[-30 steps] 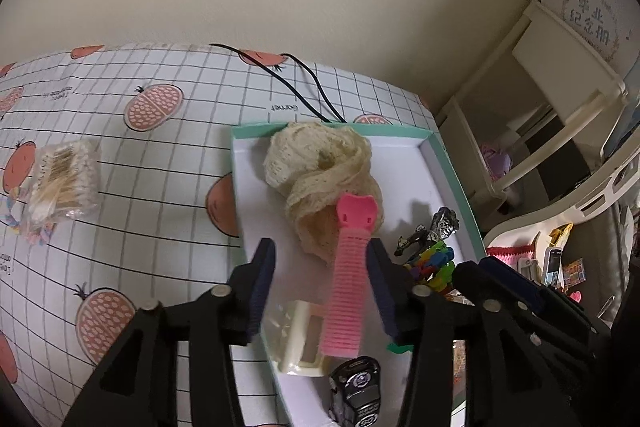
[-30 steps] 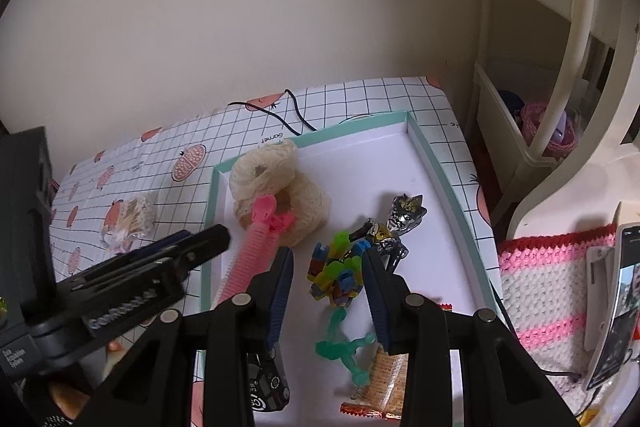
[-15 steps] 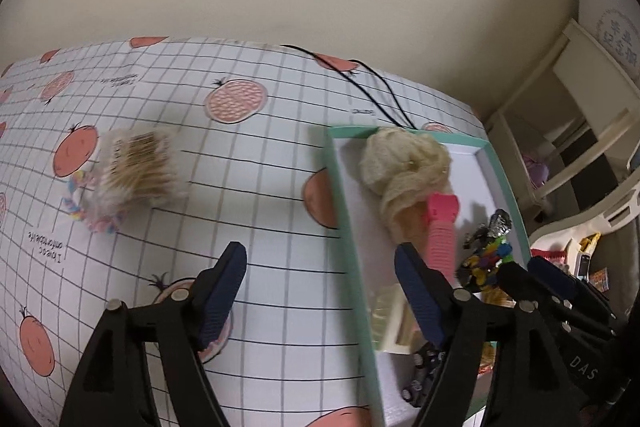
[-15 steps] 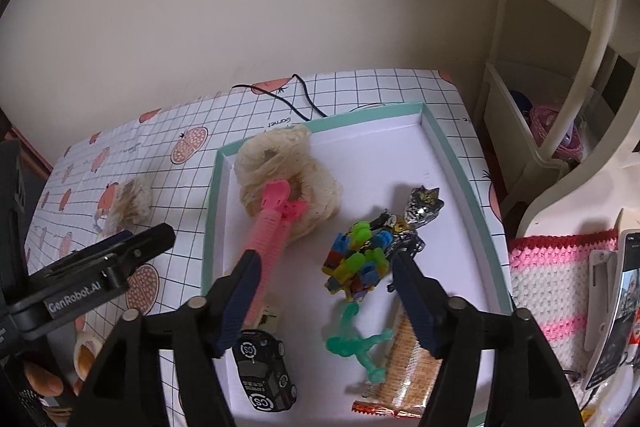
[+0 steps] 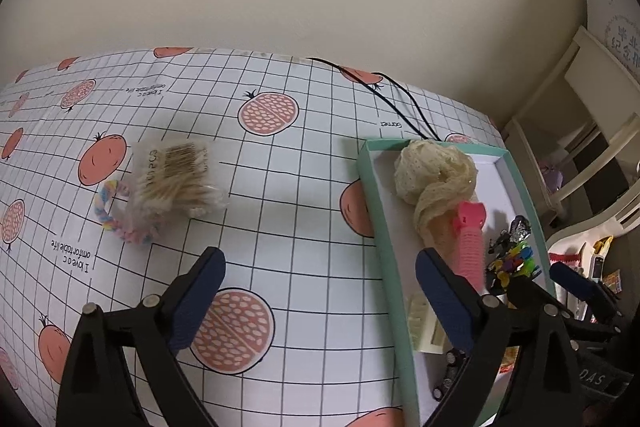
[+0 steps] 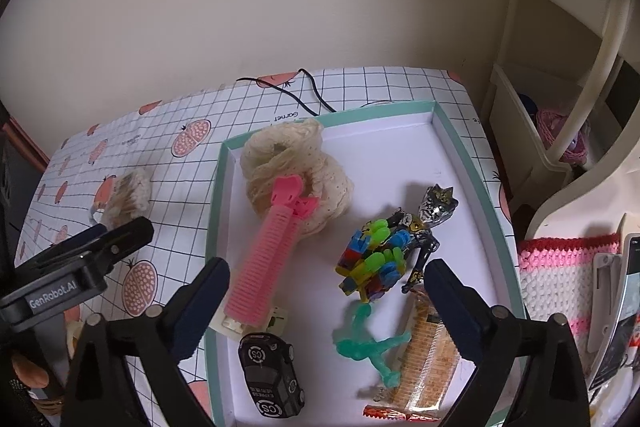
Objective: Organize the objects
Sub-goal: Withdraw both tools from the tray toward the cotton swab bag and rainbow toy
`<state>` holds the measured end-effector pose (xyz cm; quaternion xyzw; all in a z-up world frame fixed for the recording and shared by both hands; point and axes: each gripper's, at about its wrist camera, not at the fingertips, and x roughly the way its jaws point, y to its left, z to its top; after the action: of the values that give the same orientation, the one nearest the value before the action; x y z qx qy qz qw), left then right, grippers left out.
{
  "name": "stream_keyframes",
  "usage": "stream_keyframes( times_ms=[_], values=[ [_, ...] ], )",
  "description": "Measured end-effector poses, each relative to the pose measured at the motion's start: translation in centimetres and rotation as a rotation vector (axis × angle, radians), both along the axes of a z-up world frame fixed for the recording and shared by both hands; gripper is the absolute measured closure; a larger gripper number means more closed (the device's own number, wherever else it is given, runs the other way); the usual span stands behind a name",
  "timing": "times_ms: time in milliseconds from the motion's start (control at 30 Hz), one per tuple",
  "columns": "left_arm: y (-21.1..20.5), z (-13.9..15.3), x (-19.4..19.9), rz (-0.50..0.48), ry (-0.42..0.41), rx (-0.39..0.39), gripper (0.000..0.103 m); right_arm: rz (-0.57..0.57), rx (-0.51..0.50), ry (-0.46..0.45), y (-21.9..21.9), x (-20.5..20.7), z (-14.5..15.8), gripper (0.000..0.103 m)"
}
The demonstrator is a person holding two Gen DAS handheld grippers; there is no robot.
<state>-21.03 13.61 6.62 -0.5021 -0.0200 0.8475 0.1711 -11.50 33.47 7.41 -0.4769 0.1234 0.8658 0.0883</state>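
Left hand-held gripper (image 5: pixel 316 277) jaws just spread wide, nothing between, over gridded surface (image 5: pixel 296 187) lower centre. Cotton swab pack (image 5: pixel 176 179) mid-left. Right hand-held gripper (image 6: pixel 326 285) jaws likewise just spread, empty, above teal tray (image 6: pixel 472 163); pink hair roller (image 6: pixel 266 255) inside, centre-left.

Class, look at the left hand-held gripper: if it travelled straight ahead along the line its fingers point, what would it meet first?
Most likely the bare checked tablecloth. The left hand-held gripper stands open and empty; the bag of cotton swabs lies left of that line, the tray right. Depth is uncertain.
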Motion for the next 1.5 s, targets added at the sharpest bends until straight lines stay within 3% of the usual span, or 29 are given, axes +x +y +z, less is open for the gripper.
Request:
stream_keyframes(
  times_ms=[533,1500],
  values=[
    [-2.1,-0.7,-1.0,0.020,-0.009,0.034,0.006,0.001,0.011,-0.014,-1.4,-0.8,-0.2,0.001],
    [-15.0,-1.3,-5.7,0.270,-0.064,0.140,0.006,0.140,-0.036,0.080,-12.1,-5.1,1.7,0.001]
  ],
)
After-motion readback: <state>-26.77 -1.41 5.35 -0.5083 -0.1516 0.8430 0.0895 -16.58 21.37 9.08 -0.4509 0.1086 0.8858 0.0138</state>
